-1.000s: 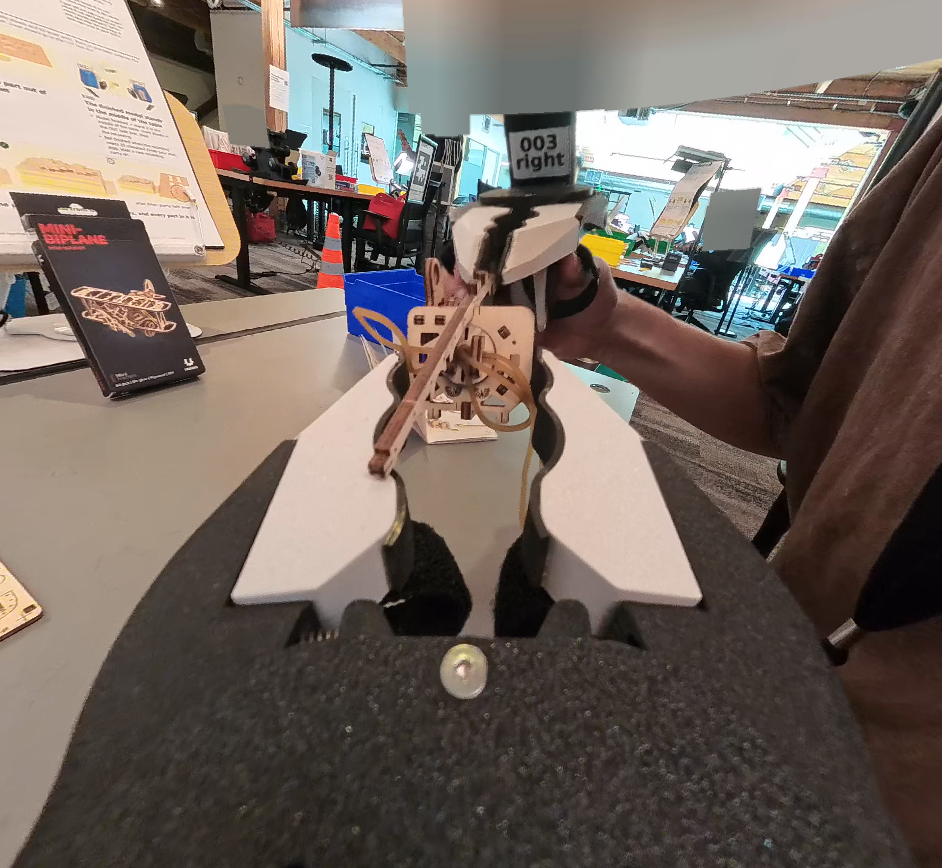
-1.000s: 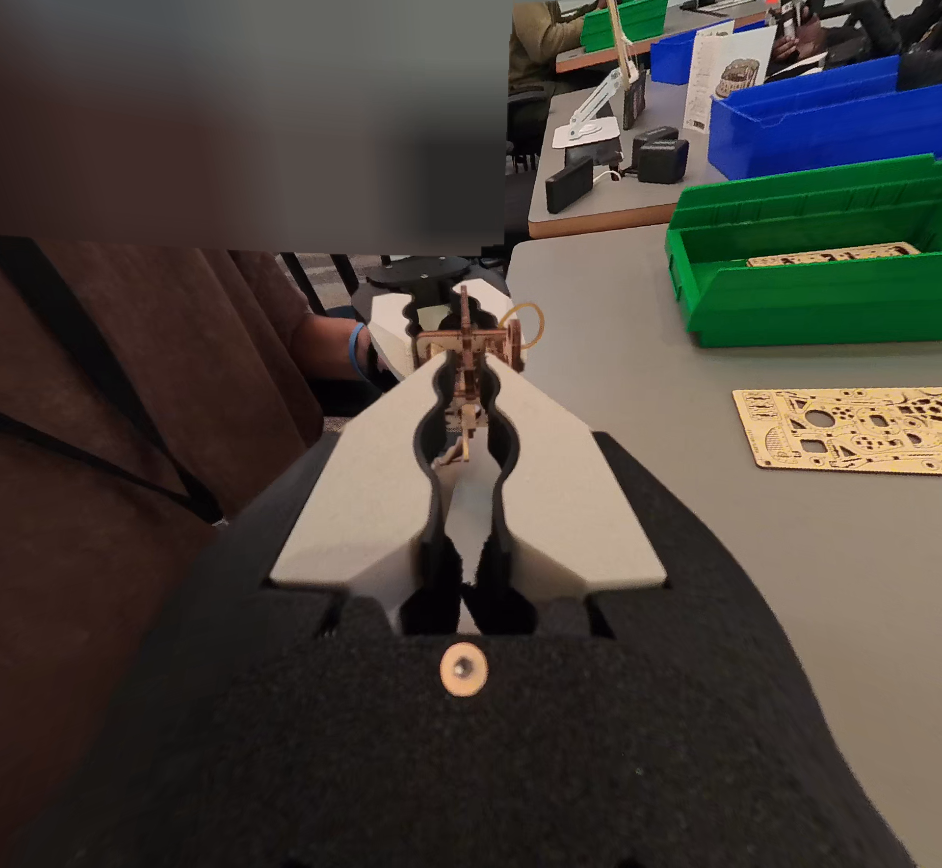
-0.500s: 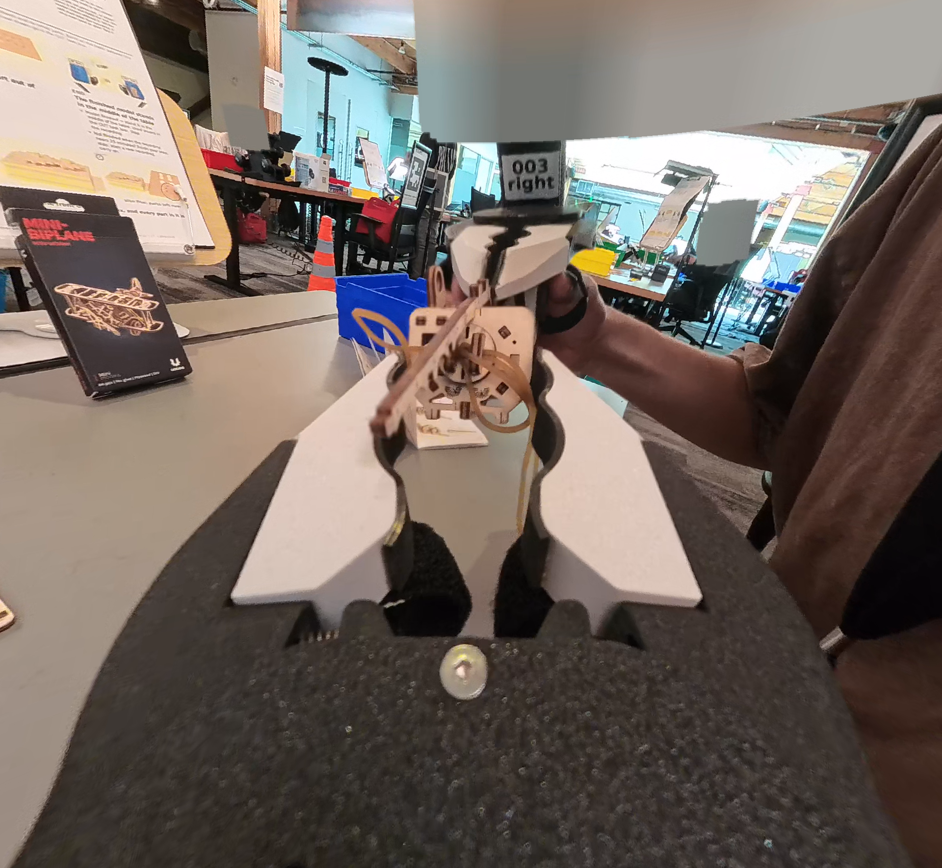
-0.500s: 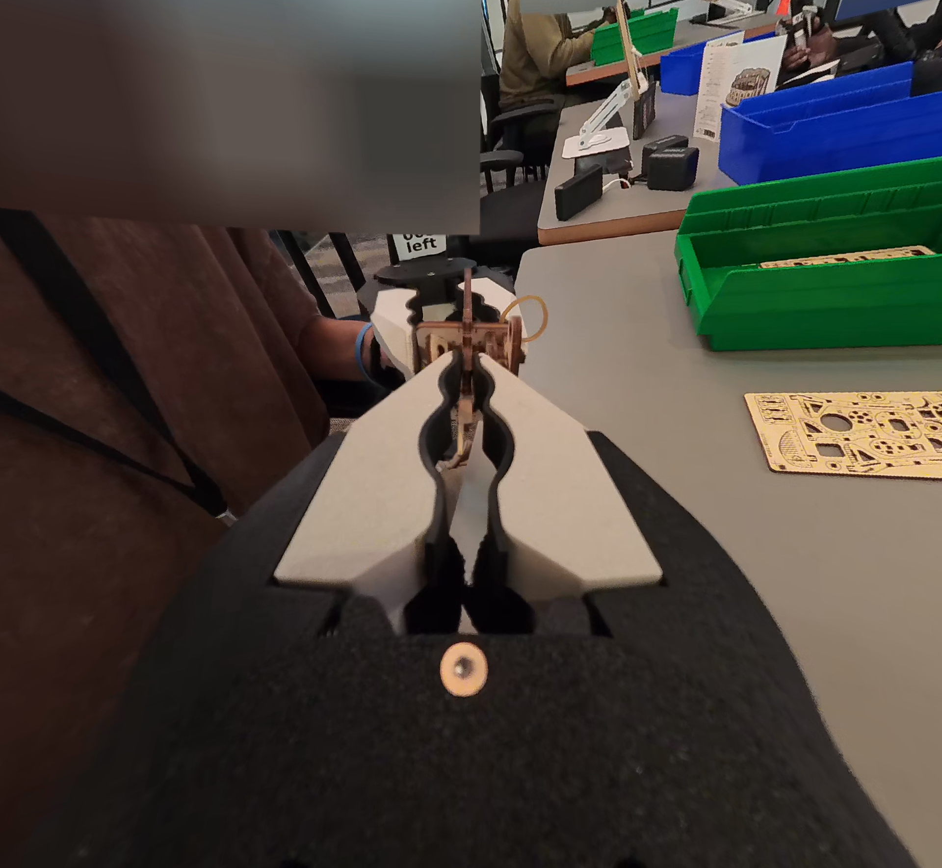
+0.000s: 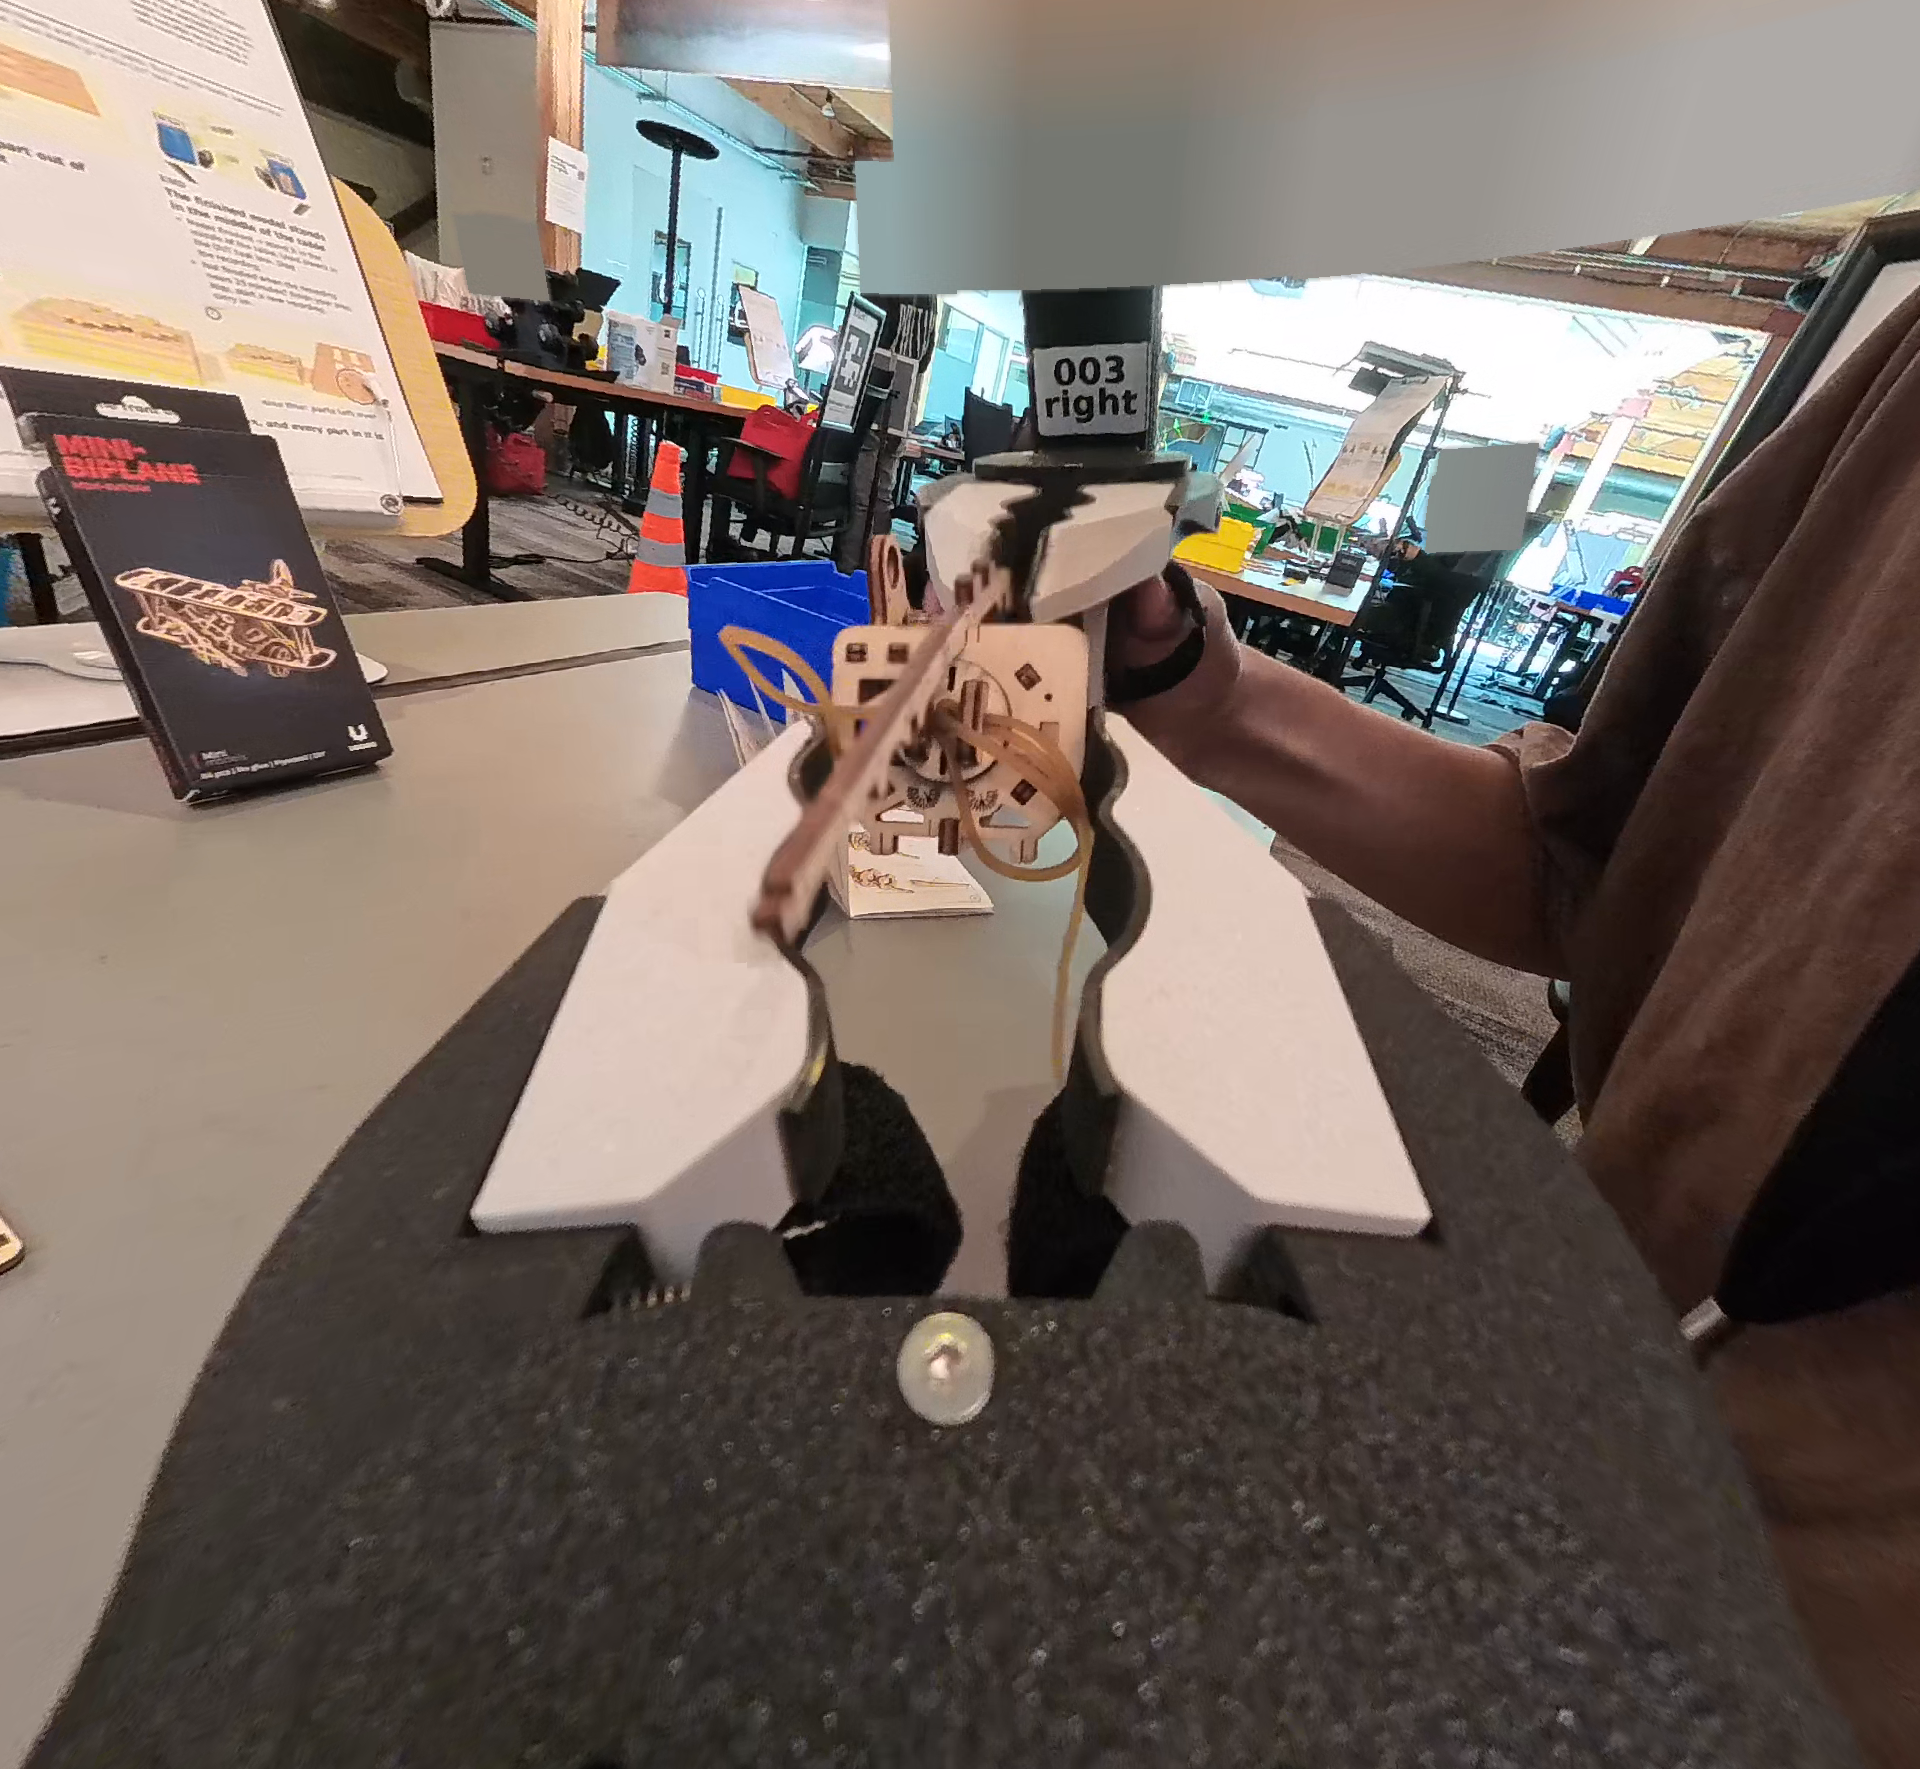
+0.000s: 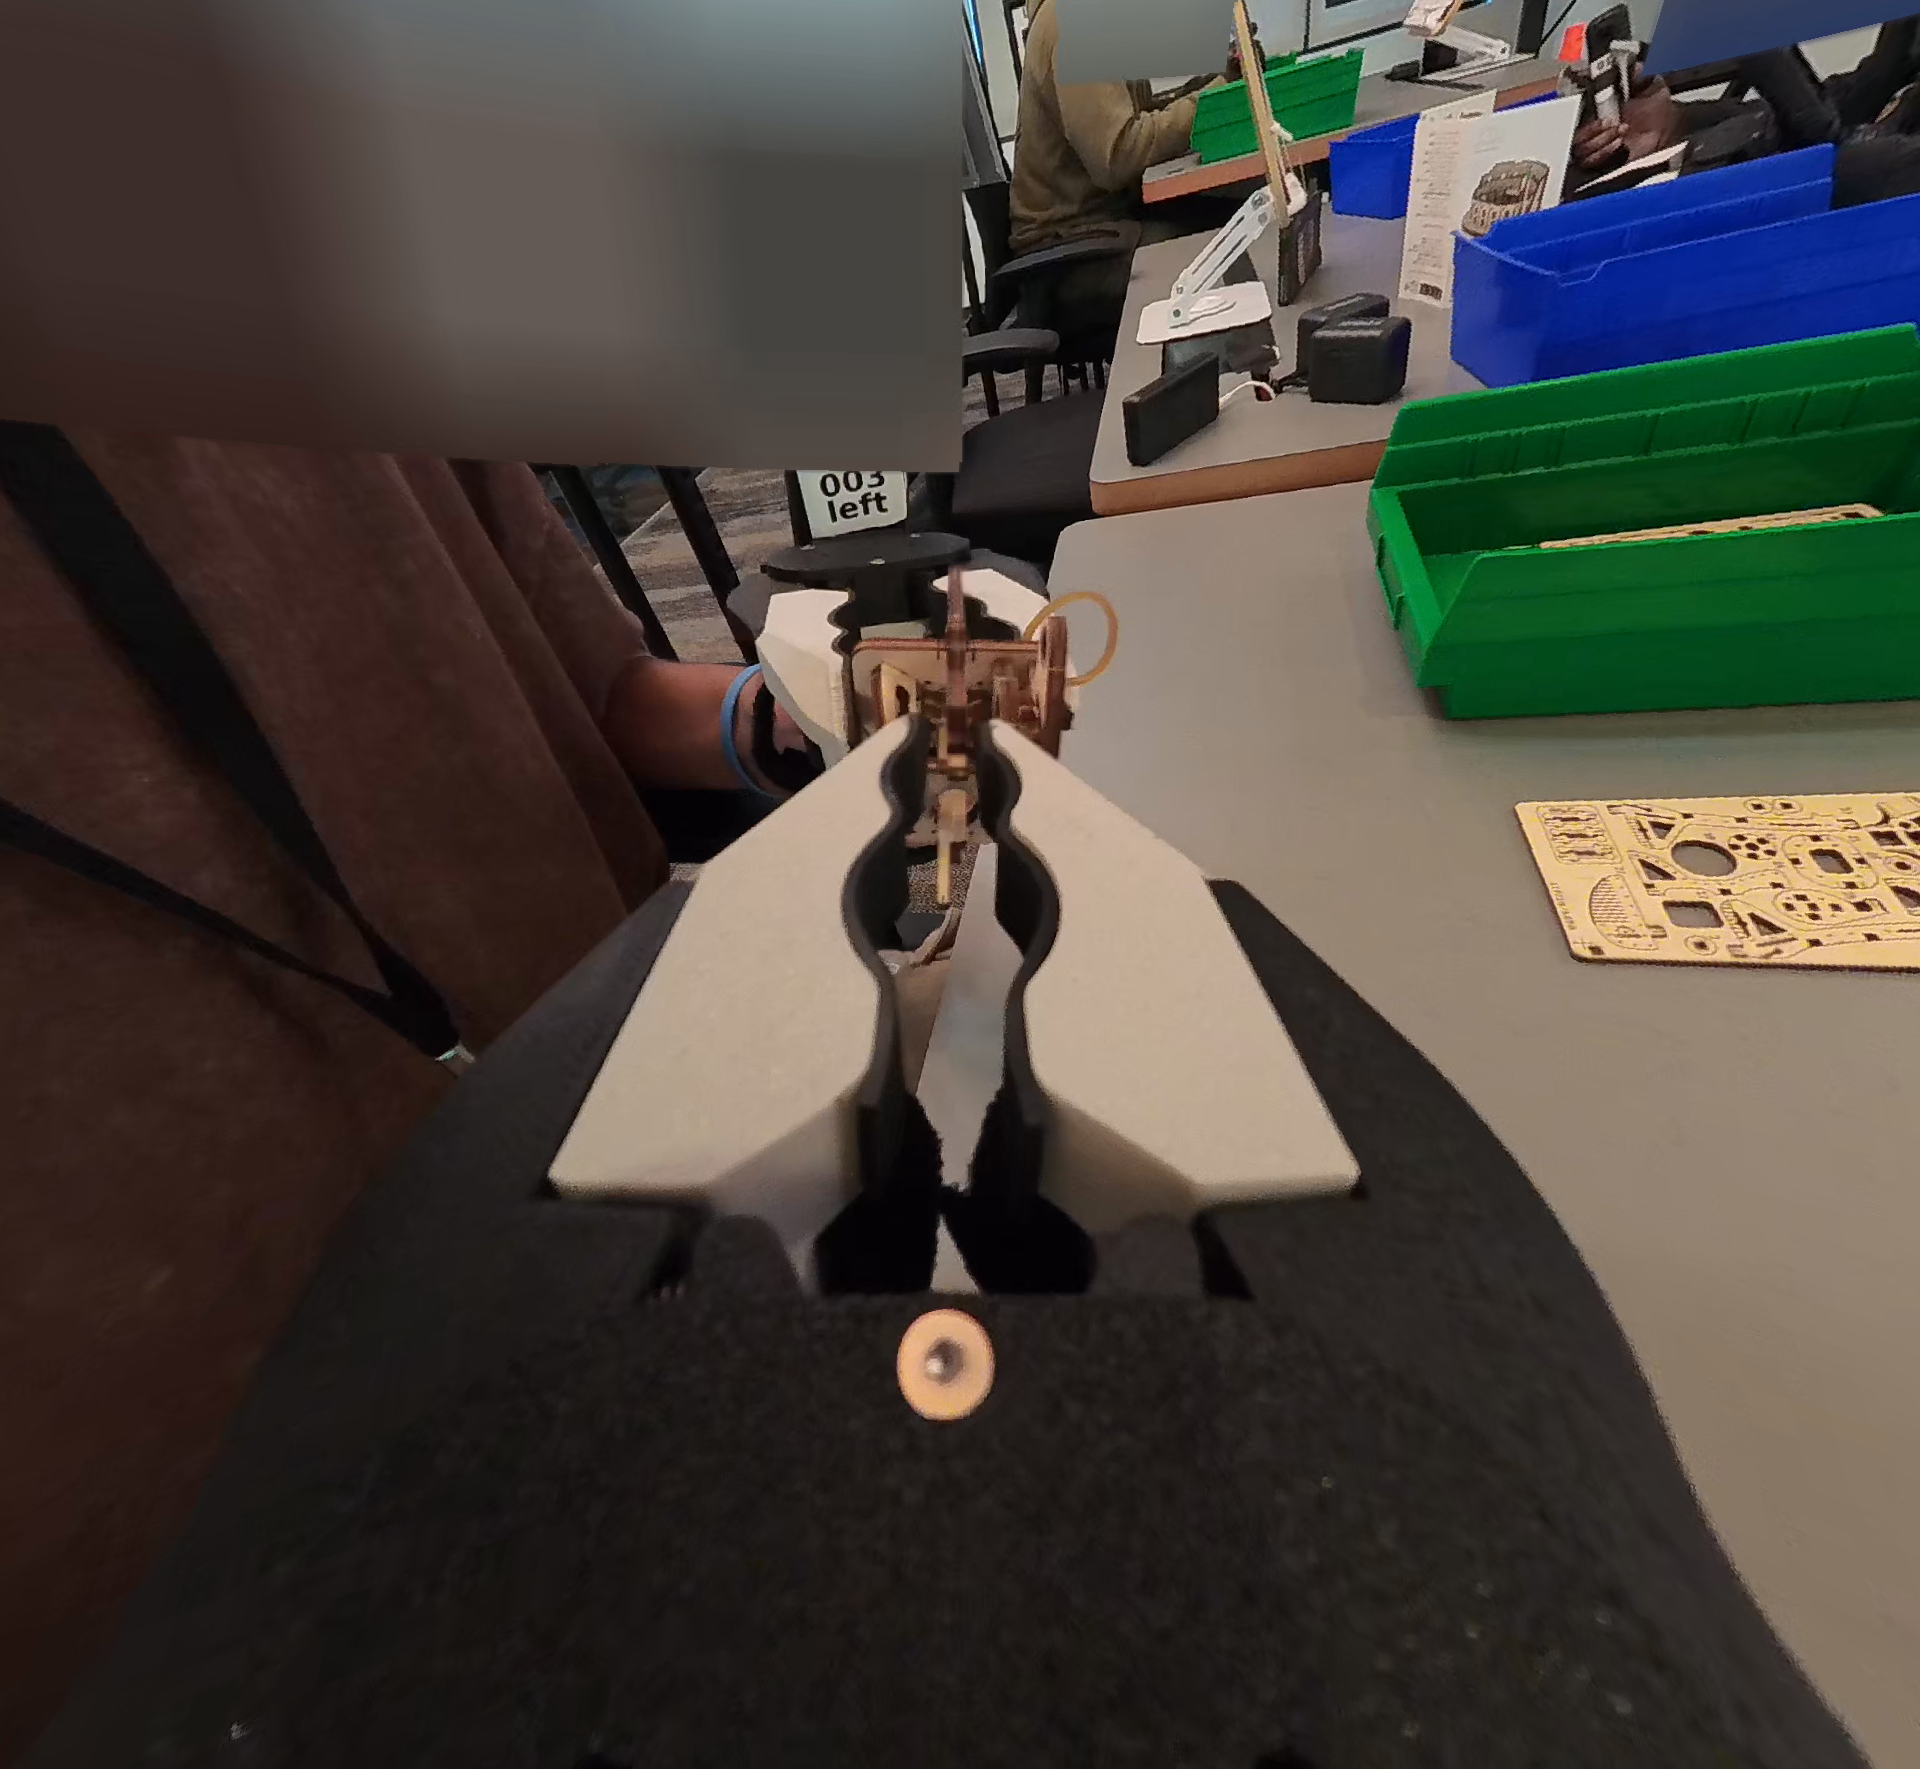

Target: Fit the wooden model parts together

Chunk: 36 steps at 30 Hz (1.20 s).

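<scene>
Grippers are meeting above the near edge of a grey table (image 5: 260, 940), each one pointing at the other. The left gripper (image 5: 951, 784) is clamping a wooden model block (image 5: 977, 732) between its white fingers (image 5: 1195, 940), the jaws spread to the block's width and pressing on its sides; the block is a pale square plate with small cut-outs and a round geared hub, and it is being held off the tabletop. A tan rubber band (image 5: 1029, 815) is looping around the hub and trailing down between the fingers. The right gripper (image 6: 951, 763) is coming in from the far side with its jaws nearly together, pinching a thin notched wooden strip (image 5: 883, 743). In the left wrist view the strip is slanting from the right gripper's tips down across the face of the block, its lower end sticking out toward the camera and looking blurred. In the right wrist view the strip is appearing edge-on, running straight into the middle of the block. A black model box (image 5: 208, 618) is standing on the table to the left, a wooden sheet of uncut parts (image 6: 1725, 878) is lying flat near a green bin (image 6: 1662, 576), and a folded leaflet (image 5: 914, 888) is lying under the block.
</scene>
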Motion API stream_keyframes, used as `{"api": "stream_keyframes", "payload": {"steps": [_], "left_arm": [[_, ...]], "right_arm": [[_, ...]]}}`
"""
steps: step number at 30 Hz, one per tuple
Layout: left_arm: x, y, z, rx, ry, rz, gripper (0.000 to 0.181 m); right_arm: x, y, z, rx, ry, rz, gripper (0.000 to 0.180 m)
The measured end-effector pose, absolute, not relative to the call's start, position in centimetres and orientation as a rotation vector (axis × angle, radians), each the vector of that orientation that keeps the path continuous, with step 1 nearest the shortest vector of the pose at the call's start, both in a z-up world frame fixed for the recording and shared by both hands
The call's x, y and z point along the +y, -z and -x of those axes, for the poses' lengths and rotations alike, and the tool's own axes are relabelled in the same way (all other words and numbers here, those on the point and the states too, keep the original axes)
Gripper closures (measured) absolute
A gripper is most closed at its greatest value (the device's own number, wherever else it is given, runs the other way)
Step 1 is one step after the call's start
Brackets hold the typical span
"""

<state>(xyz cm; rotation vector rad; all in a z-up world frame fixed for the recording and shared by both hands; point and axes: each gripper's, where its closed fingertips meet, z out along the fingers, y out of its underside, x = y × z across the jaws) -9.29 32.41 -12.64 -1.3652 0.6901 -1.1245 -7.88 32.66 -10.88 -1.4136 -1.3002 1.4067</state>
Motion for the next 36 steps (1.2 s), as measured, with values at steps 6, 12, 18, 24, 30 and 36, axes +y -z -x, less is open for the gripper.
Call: {"api": "stream_keyframes", "payload": {"steps": [6,12,18,24,30,36], "left_arm": [[32.4,12.6,9.4,0.687,1.119,1.364,0.135],[32.5,12.5,9.4,0.68,1.126,1.361,0.135],[32.4,12.4,9.3,0.678,1.132,1.354,0.135],[32.4,12.2,9.5,0.666,1.129,1.347,0.135],[32.3,12.2,9.2,0.666,1.138,1.348,0.135],[32.3,12.3,9.2,0.678,1.122,1.353,0.135]], "right_arm": [[32.8,10.9,7.7,-1.28,-1.434,1.427,0.178],[32.6,11.8,7.8,-1.292,-1.431,1.454,0.177],[32.2,12.6,7.9,-1.291,-1.503,1.488,0.178],[32.1,12.8,8.1,-1.282,-1.532,1.486,0.177],[32.1,12.6,7.9,-1.302,-1.492,1.486,0.176],[32.5,12.4,7.2,-1.295,-1.463,1.486,0.173]]}}
